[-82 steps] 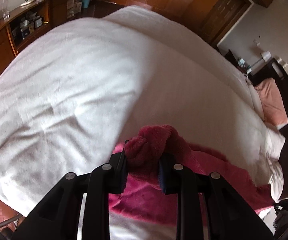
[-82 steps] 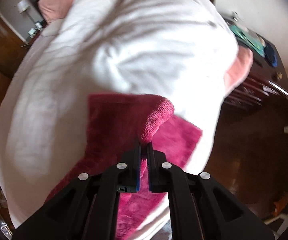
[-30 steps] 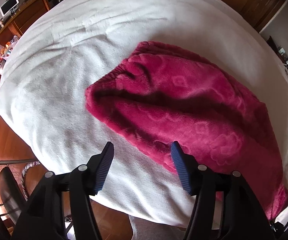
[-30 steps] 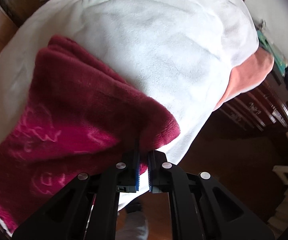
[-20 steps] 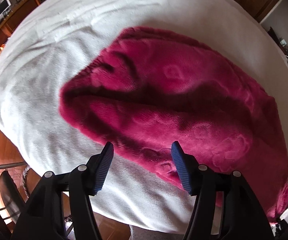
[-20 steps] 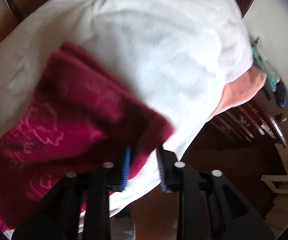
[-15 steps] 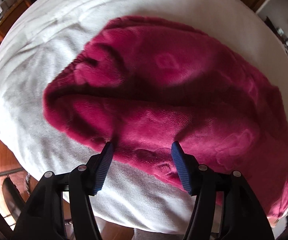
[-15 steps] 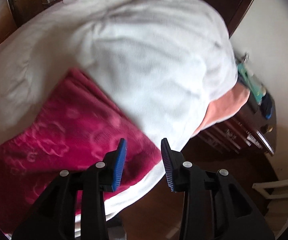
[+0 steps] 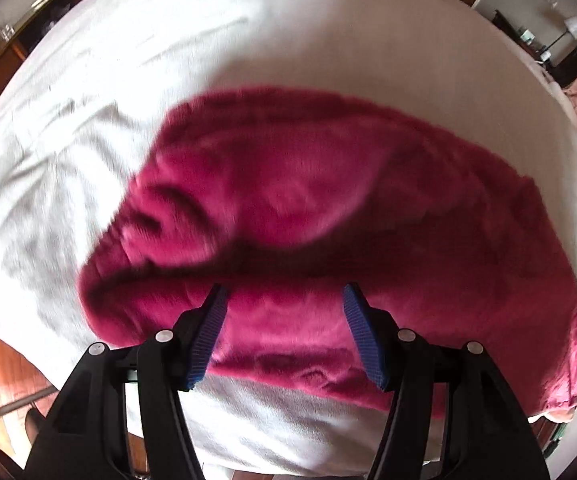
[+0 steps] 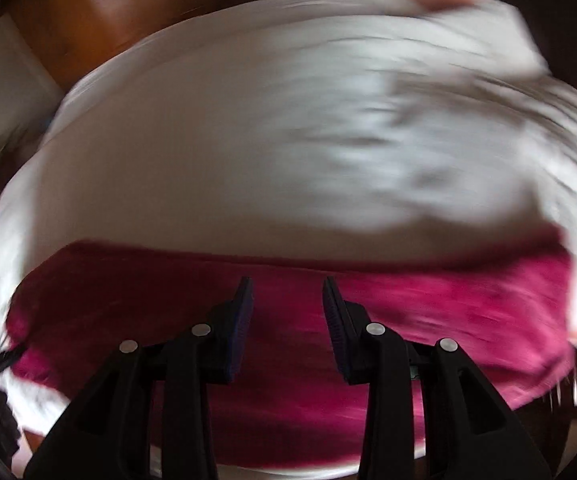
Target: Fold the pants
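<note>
Fuzzy magenta fleece pants [image 9: 328,208] doubled on rumpled white bedspread [image 9: 128,60]

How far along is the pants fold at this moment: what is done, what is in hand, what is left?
Done: the red fleece pants lie doubled over on the white bedspread, one layer on another. In hand: nothing; the left gripper and right gripper are both open above the fabric. Left: probably at least one more fold, since the bundle is long and loosely bunched at the waistband end.
</note>
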Available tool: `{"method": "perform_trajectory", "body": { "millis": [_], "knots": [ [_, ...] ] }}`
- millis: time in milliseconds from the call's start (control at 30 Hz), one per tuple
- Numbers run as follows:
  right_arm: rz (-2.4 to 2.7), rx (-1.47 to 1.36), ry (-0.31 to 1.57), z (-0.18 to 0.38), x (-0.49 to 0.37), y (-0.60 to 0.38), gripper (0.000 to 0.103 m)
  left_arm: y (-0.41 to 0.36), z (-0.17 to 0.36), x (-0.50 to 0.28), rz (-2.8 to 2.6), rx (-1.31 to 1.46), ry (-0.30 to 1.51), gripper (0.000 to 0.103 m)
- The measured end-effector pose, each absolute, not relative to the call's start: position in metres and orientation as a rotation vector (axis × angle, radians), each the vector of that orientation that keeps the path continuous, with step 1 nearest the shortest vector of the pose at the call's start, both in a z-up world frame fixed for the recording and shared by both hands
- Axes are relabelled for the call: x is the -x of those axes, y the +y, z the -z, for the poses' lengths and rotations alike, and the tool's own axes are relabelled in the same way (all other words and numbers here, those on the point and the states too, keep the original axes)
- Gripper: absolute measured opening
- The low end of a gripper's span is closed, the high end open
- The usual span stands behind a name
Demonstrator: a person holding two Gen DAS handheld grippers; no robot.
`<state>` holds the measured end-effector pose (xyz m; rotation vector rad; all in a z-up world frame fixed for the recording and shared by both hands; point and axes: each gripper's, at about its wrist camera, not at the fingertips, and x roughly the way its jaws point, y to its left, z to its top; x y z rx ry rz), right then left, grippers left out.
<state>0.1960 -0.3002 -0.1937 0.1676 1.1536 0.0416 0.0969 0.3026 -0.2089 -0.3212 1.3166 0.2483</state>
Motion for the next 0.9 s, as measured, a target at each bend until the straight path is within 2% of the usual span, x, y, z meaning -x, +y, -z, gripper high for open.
{"method": "perform_trajectory", "body": {
  "millis": [133,233,333,633,733,800,833,867,900],
  "knots": [
    [-0.216,-0.118,1.181,0.203,-0.222,-0.22,0.037,0.321,0.198,-0.107,-0.241,0.314,1.293,0.061],
    [-0.317,-0.078,1.193,0.207,-0.24,-0.17,0.042,0.339,0.195,-0.113,-0.242,0.308,1.285,0.061],
    [-0.409,-0.03,1.205,0.213,-0.254,-0.125,0.042,0.357,0.197,-0.12,-0.246,0.312,1.287,0.062],
    [-0.512,0.054,1.302,0.249,-0.283,-0.049,0.042,0.396,0.207,-0.131,-0.229,0.328,1.307,0.062],
    [-0.518,0.092,1.337,0.268,-0.287,-0.039,0.042,0.4,0.211,-0.136,-0.213,0.323,1.317,0.066],
    [-0.513,0.136,1.343,0.274,-0.29,-0.032,0.029,0.405,0.215,-0.142,-0.202,0.316,1.323,0.068],
    [-0.496,0.163,1.34,0.276,-0.292,-0.03,0.015,0.407,0.217,-0.145,-0.199,0.313,1.327,0.068],
    [-0.492,0.159,1.339,0.276,-0.295,-0.029,0.01,0.406,0.218,-0.148,-0.197,0.312,1.329,0.068],
    [-0.486,0.149,1.331,0.273,-0.297,-0.029,0.009,0.408,0.22,-0.15,-0.197,0.312,1.332,0.069]
  ]
}}
